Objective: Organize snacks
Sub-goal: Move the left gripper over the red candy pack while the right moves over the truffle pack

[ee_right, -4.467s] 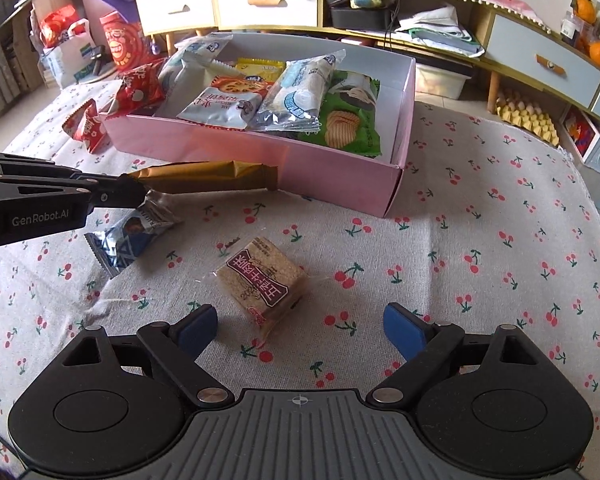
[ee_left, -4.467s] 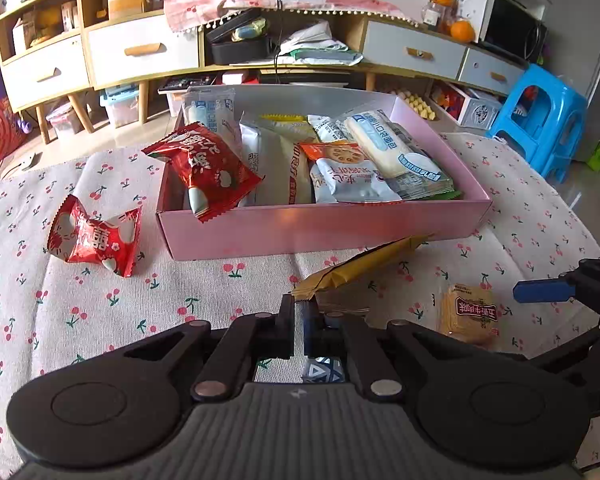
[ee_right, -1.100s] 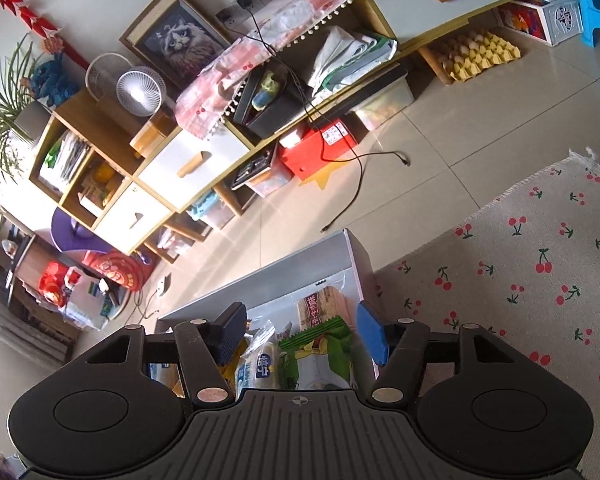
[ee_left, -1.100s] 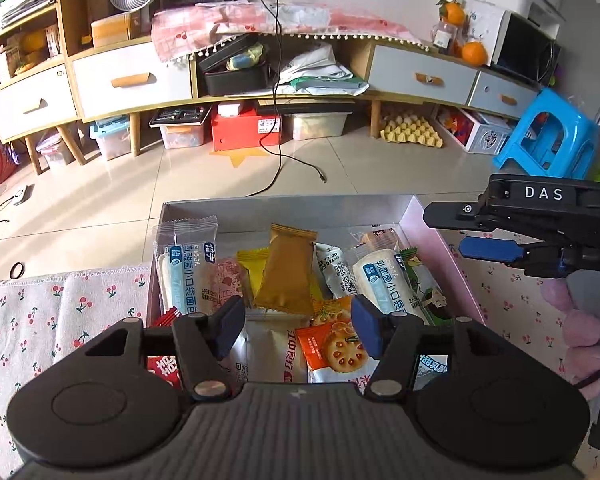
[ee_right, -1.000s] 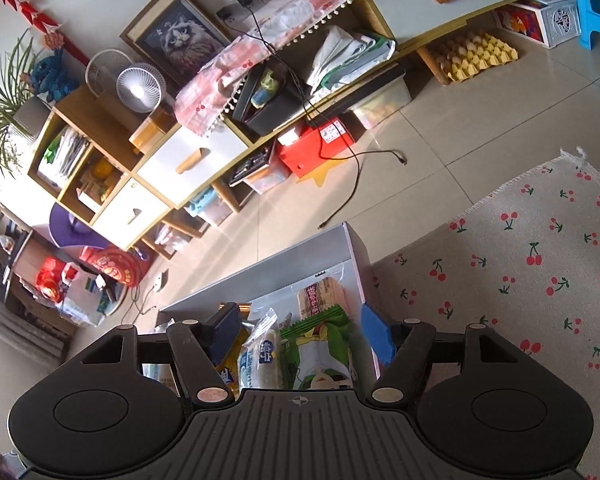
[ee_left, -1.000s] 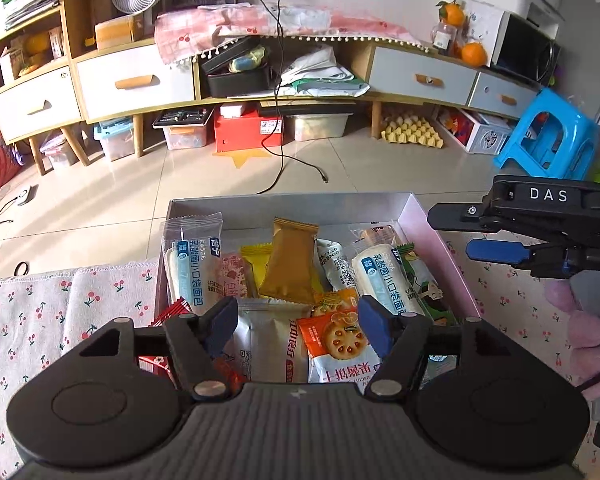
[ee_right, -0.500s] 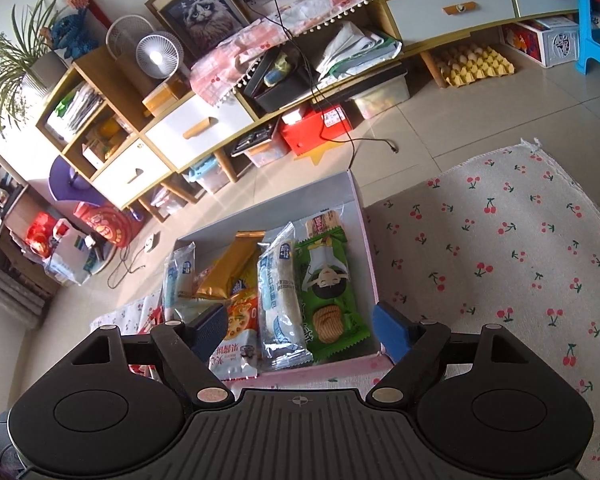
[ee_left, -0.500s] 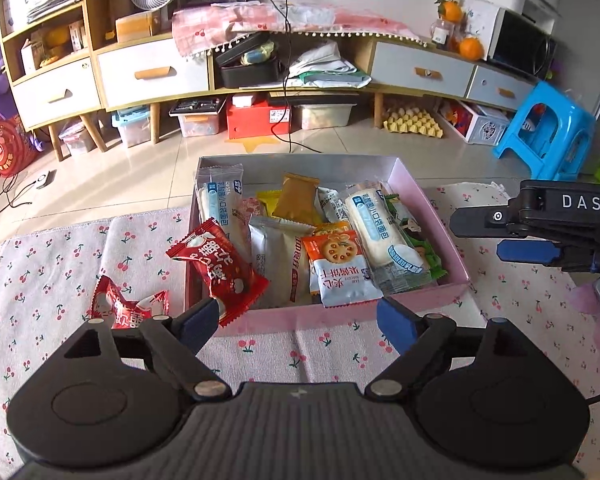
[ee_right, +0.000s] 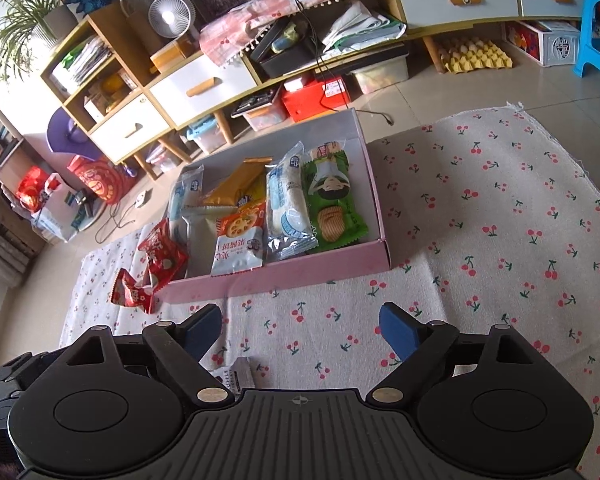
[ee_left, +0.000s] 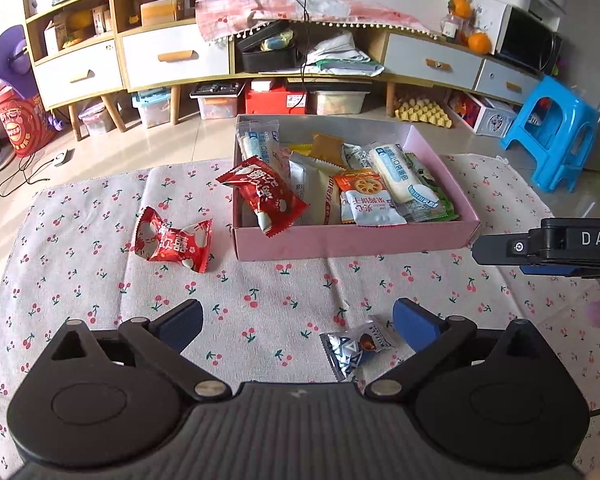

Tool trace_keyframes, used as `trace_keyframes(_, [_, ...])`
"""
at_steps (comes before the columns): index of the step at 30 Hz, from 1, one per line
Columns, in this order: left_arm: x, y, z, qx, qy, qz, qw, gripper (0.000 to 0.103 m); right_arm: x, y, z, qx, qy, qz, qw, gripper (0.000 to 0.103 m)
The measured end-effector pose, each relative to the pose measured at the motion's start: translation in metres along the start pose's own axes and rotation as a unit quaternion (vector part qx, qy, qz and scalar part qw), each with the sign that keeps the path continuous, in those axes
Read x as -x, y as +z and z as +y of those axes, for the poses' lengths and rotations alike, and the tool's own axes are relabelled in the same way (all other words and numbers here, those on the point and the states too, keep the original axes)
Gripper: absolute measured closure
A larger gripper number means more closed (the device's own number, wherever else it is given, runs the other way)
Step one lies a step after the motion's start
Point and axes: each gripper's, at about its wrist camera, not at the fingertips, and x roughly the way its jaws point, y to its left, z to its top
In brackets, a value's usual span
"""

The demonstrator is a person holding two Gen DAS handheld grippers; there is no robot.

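Both my grippers are over the cherry-print cloth now, and both are empty. The left gripper has just been spreading its jaws and they stand wide at the bottom of the left wrist view, nothing between the pads. The right gripper has been opening too, wide as well, only bare cloth in its gap.

The pink box sits centre frame, already packed with packets; one red packet hangs over its left front rim. Loose on the cloth: a crumpled red snack bag at left of centre, near the box's left corner, and a small silver wrapped candy just beside my left gripper's right pad, lower right of centre.

That candy looks like my next pick, I'd say. Light, crinkly foil, probably slick, with flat twisted ends that would slip out. Better to pinch across the plump middle. The red bag is puffy and soft; I'd take it by a crimped edge, gently, so the contents aren't crushed.
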Motion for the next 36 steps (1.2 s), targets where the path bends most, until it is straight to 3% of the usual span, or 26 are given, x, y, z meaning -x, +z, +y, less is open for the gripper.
trace_keyframes(8, [-0.003, -0.029, 0.031, 0.024, 0.029, 0.006, 0.9993, 0.001, -0.010, -0.034, 0.014, 0.043, -0.014, 0.001, 0.999, 0.011])
trace_keyframes(13, [-0.012, -0.046, 0.046, -0.003, 0.070, 0.011, 0.9975, 0.001, -0.022, -0.057, 0.026, 0.098, -0.038, 0.015, 0.994, 0.011])
trace_keyframes(20, [-0.027, -0.063, 0.062, -0.027, 0.088, 0.001, 0.9957, 0.000, -0.025, -0.079, 0.041, 0.155, -0.011, 0.017, 0.988, 0.011])
trace_keyframes(29, [-0.041, -0.055, 0.067, -0.008, 0.088, -0.061, 0.9942, 0.000, -0.043, -0.095, 0.049, 0.195, -0.003, 0.015, 0.981, 0.010])
trace_keyframes(31, [-0.046, -0.051, 0.070, 0.001, 0.084, -0.065, 0.9943, 0.000, -0.046, -0.097, 0.051, 0.204, -0.002, 0.004, 0.979, 0.004])
trace_keyframes(36, [-0.058, -0.038, 0.074, 0.030, 0.079, -0.069, 0.9940, 0.000, -0.054, -0.108, 0.063, 0.242, -0.011, -0.020, 0.970, 0.000])
